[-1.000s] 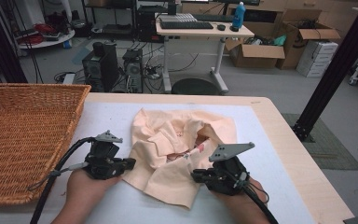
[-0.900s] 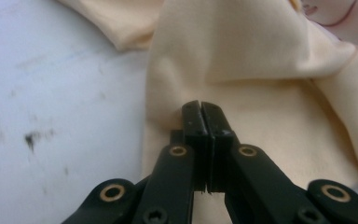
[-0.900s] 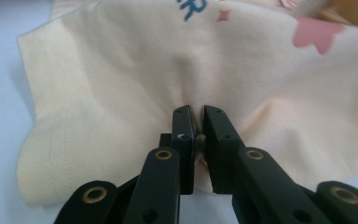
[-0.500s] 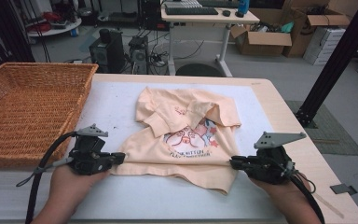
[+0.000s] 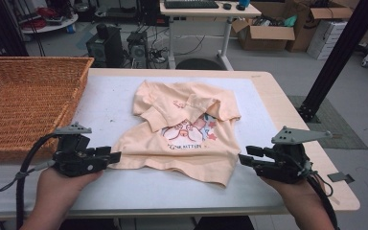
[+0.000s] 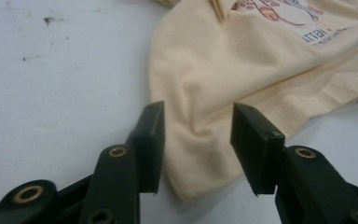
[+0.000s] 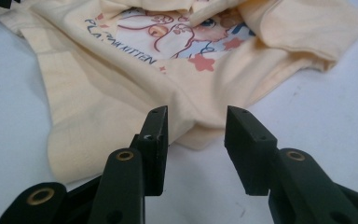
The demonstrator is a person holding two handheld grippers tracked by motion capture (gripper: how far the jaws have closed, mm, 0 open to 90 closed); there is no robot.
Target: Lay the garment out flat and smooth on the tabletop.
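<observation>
While the white table (image 5: 124,100) carries a wicker basket (image 5: 24,100) on its left side, a peach T-shirt (image 5: 187,129) lies loosely spread near the middle, print up, hem towards the person. Each gripper sits at a hem corner — left gripper (image 5: 114,156) with cloth between its jaws, right gripper (image 5: 243,158) just short of the cloth — both having just opened, pads clear of the fabric.
</observation>
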